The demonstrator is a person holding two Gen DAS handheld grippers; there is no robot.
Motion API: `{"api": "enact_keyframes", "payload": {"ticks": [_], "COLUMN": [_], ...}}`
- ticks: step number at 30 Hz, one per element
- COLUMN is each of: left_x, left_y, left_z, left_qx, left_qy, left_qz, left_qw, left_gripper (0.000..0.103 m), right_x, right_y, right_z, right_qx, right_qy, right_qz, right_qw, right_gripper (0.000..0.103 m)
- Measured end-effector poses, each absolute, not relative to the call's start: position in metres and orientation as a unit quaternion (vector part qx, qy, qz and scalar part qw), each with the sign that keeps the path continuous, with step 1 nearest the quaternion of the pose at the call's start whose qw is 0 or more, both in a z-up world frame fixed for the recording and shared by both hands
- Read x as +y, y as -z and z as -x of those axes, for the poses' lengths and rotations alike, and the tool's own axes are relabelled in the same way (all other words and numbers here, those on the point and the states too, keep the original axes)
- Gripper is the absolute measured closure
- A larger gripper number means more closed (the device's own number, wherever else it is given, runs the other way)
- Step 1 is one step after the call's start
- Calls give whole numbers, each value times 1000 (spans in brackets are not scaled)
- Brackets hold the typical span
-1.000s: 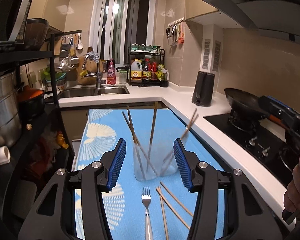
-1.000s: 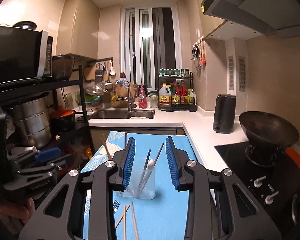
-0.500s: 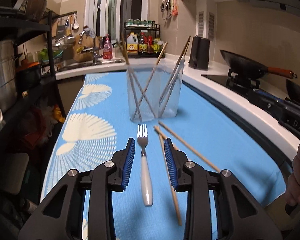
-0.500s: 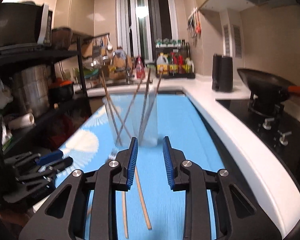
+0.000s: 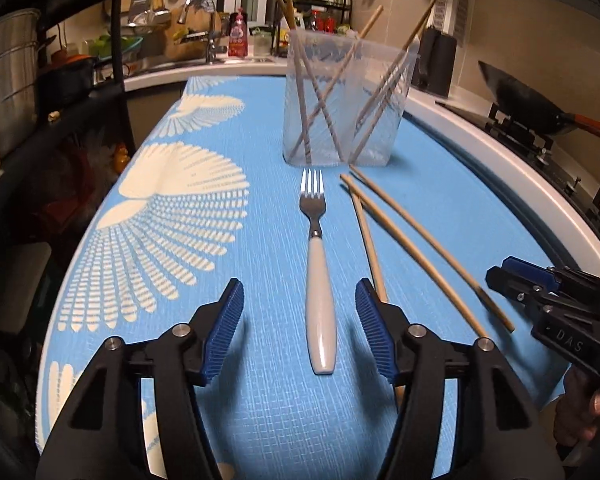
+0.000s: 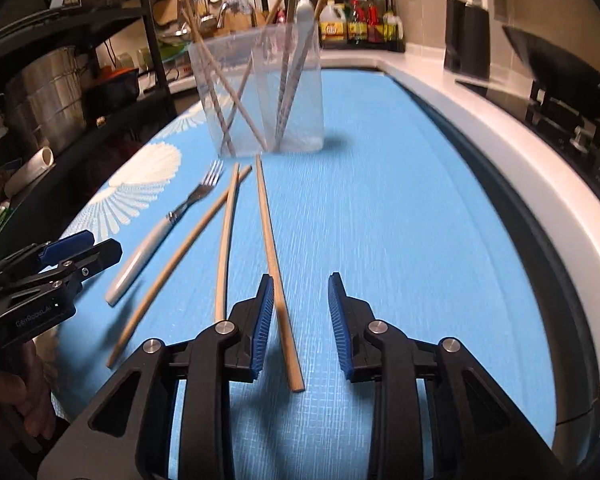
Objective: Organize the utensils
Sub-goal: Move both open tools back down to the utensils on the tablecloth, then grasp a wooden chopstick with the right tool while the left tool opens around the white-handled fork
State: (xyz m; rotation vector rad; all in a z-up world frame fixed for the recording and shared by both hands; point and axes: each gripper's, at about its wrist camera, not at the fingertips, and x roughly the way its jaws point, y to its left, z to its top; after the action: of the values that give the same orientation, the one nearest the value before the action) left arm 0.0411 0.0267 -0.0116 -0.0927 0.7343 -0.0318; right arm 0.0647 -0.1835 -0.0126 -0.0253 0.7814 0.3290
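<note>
**K:** Checking left wrist view first. What does it show?

**R:** Left gripper (image 5: pixel 299 326) sits low over the blue mat (image 5: pixel 260 152), jaws spread wide, nothing pinched. Fork (image 5: pixel 315 256) lies flat on the mat between the two pads, white handle toward the camera, tines pointing at the clear container (image 5: pixel 346 100). Neither pad touches the handle.

**K:** Container contents?

**R:** Several chopsticks leaning inside it at crossed angles, container upright on the mat. Three loose chopsticks (image 5: pixel 416 248) lie on the mat right of the fork, fanning out from near the container base. One runs under the right pad. Right gripper (image 5: pixel 540 292) shows at the right edge, next to the near end of the outermost stick; jaw state not readable from here.

**K:** Right wrist view?

**R:** Right gripper (image 6: pixel 301 322) also low over the mat (image 6: pixel 380 200), jaws spread, gripping nothing. One loose chopstick (image 6: pixel 274 264) runs from the container (image 6: pixel 260 92) base down between the pads, close against the left pad; whether they touch, cannot tell. Two more chopsticks (image 6: pixel 204 248) lie left of it, crossing near their far ends. Fork (image 6: pixel 168 228) is further left, tilted diagonally. Left gripper (image 6: pixel 72 256) shows at the left edge near the fork handle's end.

**K:** Surroundings?

**R:** Wok (image 6: pixel 560 72) on the stove to the right, black shelf rack (image 6: pixel 100 60) to the left.
</note>
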Motion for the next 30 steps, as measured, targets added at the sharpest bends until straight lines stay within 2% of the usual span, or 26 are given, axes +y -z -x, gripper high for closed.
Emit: {"api": "enact_keyframes", "payload": {"ticks": [12, 15, 21, 25, 30], "left_x": [11, 10, 8, 8, 9], "left_y": [27, 29, 28, 28, 27], "left_z": [-44, -45, -45, -46, -44], "left_qx": [383, 387, 386, 386, 384], "left_qy": [30, 29, 30, 31, 33], "left_qz": [32, 28, 21, 20, 22], "left_qw": [923, 921, 922, 922, 923], "left_gripper": [45, 51, 70, 84, 85], "right_x": [-172, -170, -161, -160, -163], "right_y": [28, 28, 28, 28, 28], "right_z": [-65, -62, -58, -56, -55], "right_qx": [387, 382, 374, 373, 373], "right_qy": [-163, -166, -183, -187, -187], "right_qz": [54, 61, 77, 77, 68], "right_qw": [906, 907, 906, 905, 906], "right_gripper": [69, 75, 96, 96, 97]}}
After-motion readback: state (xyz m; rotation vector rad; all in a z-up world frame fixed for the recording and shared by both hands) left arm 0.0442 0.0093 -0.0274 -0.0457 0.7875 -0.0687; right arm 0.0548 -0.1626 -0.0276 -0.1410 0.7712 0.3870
